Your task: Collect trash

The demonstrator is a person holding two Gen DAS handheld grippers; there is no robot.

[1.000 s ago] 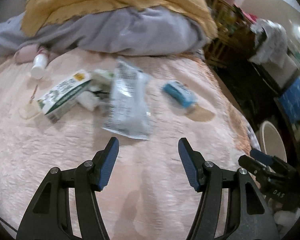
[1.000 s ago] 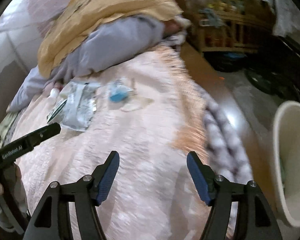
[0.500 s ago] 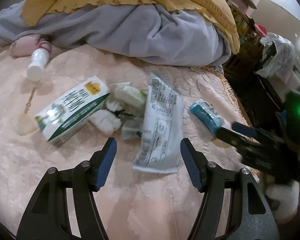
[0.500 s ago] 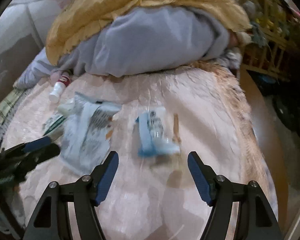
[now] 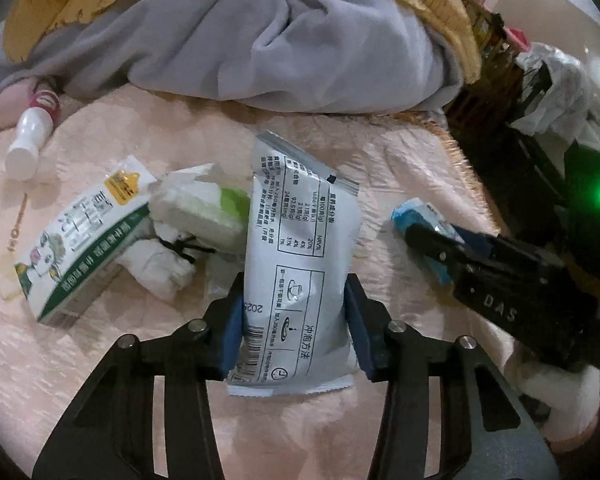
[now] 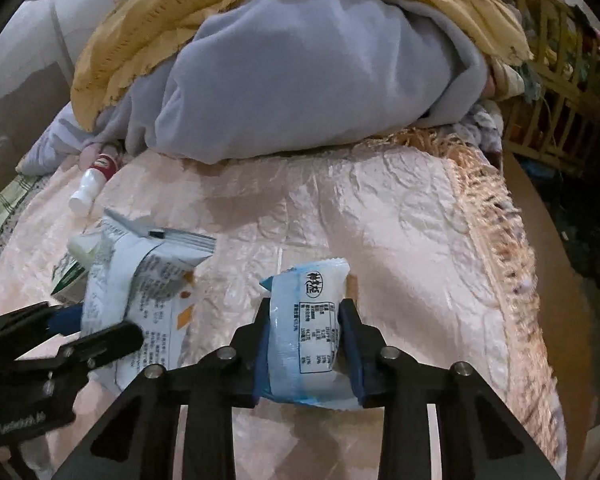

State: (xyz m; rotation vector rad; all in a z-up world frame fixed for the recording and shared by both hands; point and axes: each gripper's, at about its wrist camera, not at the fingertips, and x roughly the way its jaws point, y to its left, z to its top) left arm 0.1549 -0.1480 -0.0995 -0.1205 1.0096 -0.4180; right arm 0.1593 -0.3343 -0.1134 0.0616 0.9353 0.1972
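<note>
On the pink bedspread [image 5: 100, 380] lies a grey printed pouch [image 5: 300, 232]. My left gripper [image 5: 295, 320] straddles its near end, and its jaws are closing with both blue pads against the pouch's sides. To the right lies a small blue and white wrapper [image 6: 308, 312]. My right gripper [image 6: 305, 344] is closing on it, its pads pressed to both sides. In the left wrist view the right gripper [image 5: 432, 240] comes in from the right over the wrapper [image 5: 416, 210]. In the right wrist view the left gripper [image 6: 96, 328] holds the pouch [image 6: 148, 280] at lower left.
Left of the pouch lie a green and white carton [image 5: 80, 240], a tissue pack [image 5: 196, 208], a crumpled white wad [image 5: 160, 264] and a white bottle [image 5: 30, 136]. A grey blanket [image 5: 260, 48] under a yellow one blocks the far side. The fringed bed edge [image 6: 496, 240] drops off at right.
Both grippers moved forward and down to the trash. Their jaws went from wide open to closed in on the pouch and on the wrapper.
</note>
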